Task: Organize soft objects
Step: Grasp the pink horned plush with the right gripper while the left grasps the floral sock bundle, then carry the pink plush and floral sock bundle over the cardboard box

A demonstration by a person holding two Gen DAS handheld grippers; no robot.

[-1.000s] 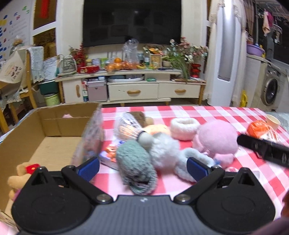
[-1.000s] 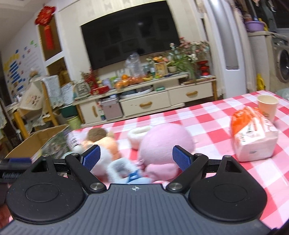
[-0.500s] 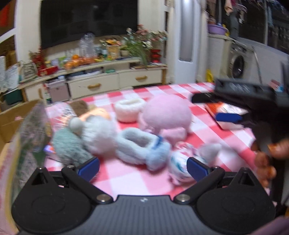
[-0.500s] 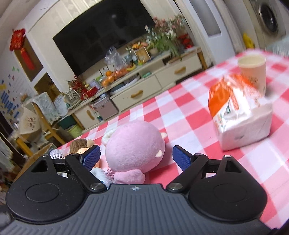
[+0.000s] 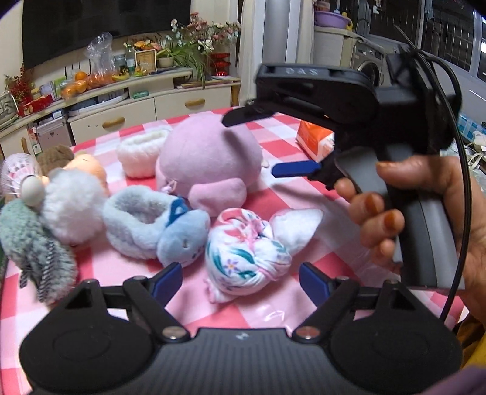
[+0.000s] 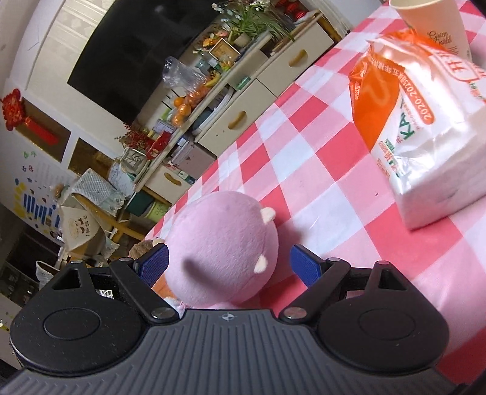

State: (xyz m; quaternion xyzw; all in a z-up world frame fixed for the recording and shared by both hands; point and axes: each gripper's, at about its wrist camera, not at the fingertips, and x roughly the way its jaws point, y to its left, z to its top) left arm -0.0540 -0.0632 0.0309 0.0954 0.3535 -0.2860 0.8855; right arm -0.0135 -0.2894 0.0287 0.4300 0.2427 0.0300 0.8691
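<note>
Taking the round plush toy (image 5: pixel 209 158) on the table (image 5: pixel 306 194) as landmark: a fluffy cuff (image 5: pixel 142 152) lies just left of it, a fuzzy ring (image 5: pixel 136 221) and a knotted cloth bundle (image 5: pixel 246 255) lie in front of it, and a tissue pack (image 6: pixel 425 127) lies well apart to its right, with a paper cup (image 6: pixel 431 18) behind that pack. The cabinet (image 5: pixel 127 112) stands behind it.
</note>
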